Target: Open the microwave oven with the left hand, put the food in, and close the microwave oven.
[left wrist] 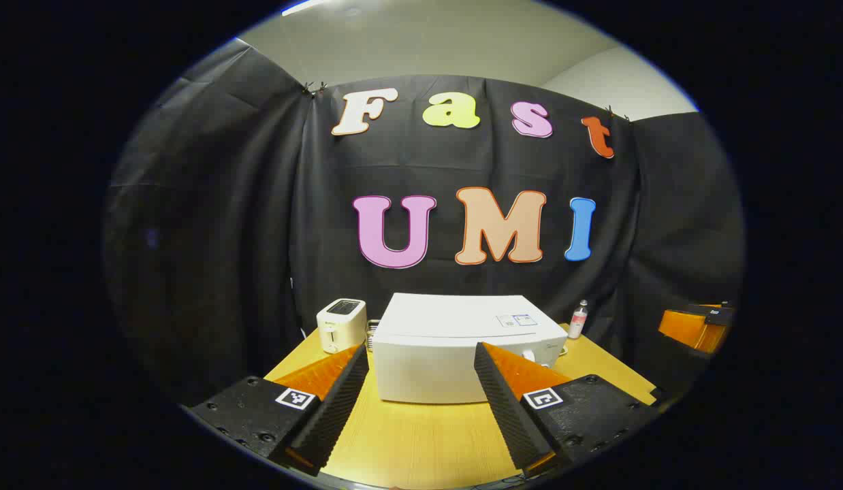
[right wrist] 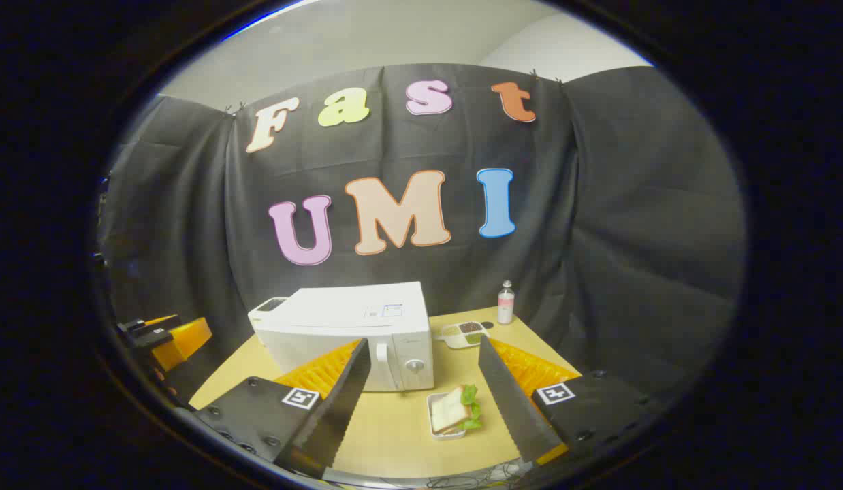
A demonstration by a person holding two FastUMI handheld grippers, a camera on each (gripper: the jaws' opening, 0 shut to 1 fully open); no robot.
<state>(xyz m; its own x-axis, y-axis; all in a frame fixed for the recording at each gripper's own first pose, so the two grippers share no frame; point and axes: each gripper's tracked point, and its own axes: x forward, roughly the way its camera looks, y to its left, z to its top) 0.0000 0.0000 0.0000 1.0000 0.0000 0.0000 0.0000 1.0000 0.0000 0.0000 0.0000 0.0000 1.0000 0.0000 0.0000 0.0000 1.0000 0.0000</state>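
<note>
A white microwave oven (left wrist: 455, 350) (right wrist: 350, 330) stands on the wooden table with its door closed; its handle (right wrist: 381, 364) and knob (right wrist: 414, 365) sit at its right front. A sandwich with lettuce rests in a small white dish (right wrist: 452, 412) on the table in front of the oven's right side. My left gripper (left wrist: 421, 401) is open and empty, hovering before the oven's front. My right gripper (right wrist: 425, 401) is open and empty above the near table edge, with the dish between its fingers' line of sight. In the right gripper view the left gripper (right wrist: 166, 340) shows at far left.
A white toaster (left wrist: 341, 324) stands left of the oven. A small bottle (left wrist: 578, 320) (right wrist: 506, 302) stands at the back right. A compartment tray of food (right wrist: 464, 334) lies behind the oven's right side. The right gripper (left wrist: 697, 323) shows at the right edge of the left gripper view.
</note>
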